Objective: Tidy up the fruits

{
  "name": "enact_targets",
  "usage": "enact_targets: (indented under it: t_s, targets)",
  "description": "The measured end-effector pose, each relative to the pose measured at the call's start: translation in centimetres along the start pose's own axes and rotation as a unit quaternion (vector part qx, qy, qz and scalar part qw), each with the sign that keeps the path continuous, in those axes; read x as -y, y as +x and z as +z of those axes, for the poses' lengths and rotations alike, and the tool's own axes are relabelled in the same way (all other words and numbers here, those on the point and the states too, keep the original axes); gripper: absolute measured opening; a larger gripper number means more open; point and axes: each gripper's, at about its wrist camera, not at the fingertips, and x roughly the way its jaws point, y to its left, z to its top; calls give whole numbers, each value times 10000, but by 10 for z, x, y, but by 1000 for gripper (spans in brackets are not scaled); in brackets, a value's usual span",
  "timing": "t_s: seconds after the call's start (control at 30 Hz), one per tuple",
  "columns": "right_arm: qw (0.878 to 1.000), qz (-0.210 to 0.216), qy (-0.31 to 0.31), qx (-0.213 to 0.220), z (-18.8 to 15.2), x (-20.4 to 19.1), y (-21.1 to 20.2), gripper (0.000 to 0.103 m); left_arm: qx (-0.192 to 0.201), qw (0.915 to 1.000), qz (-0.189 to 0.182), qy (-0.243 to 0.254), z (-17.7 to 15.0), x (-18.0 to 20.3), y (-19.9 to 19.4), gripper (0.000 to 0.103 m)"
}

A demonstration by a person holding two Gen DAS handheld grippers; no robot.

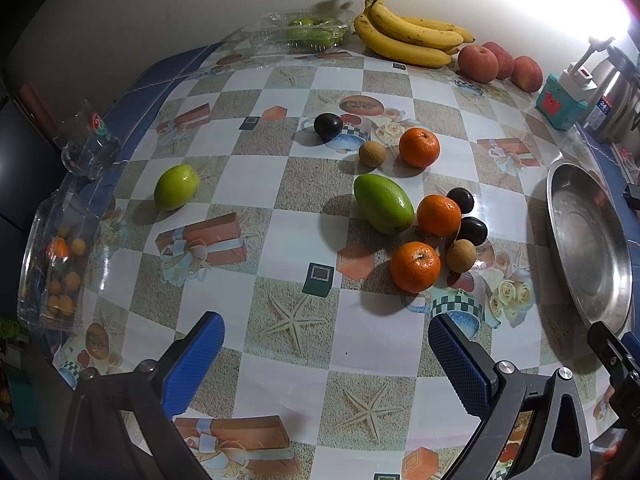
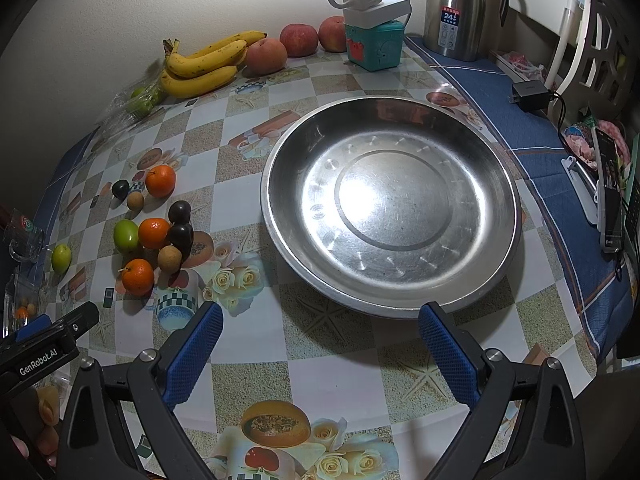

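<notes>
Left tool (image 1: 326,354) and right tool (image 2: 320,344) are held wide, nothing gripped. Small orange mandarins (image 1: 415,267), green fruits and dark plums are scattered on the checkered bench (image 1: 280,200), left of the round steel basin (image 2: 492,152).

Orange tangerines (image 1: 416,267), green mango (image 1: 383,203), silver bowl (image 2: 280,184), checkered tablecloth (image 1: 256,168).

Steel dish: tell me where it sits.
The steel dish fills the middle of the right wrist view, empty, just beyond the open right gripper, with the oranges to its left.
</notes>
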Motion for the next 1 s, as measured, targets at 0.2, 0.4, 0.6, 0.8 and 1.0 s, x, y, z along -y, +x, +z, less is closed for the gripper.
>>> enact_targets:
  t_s: [0.2,0.4,0.6,0.8,1.0]
  targets:
    - [10000,16,14,-15,-1,1,1,98,14,10000,-25,-66,2,-3,-2,103]
    - [9999,54,59,-65,4,0,3,98,221,9988,426,88,19,-3,-11,103]
    - [9995,300,108,13,28,-15,-4,98,441,9981,196,-393,57,-12,-31,103]
    - [9987,487,28,128,58,-39,-7,98,453,9964,31,-715,86,-12,-33,103]
    - [9977,662,-106,-59,76,-59,14,98,374,9953,112,-885,104,-15,-17,103]
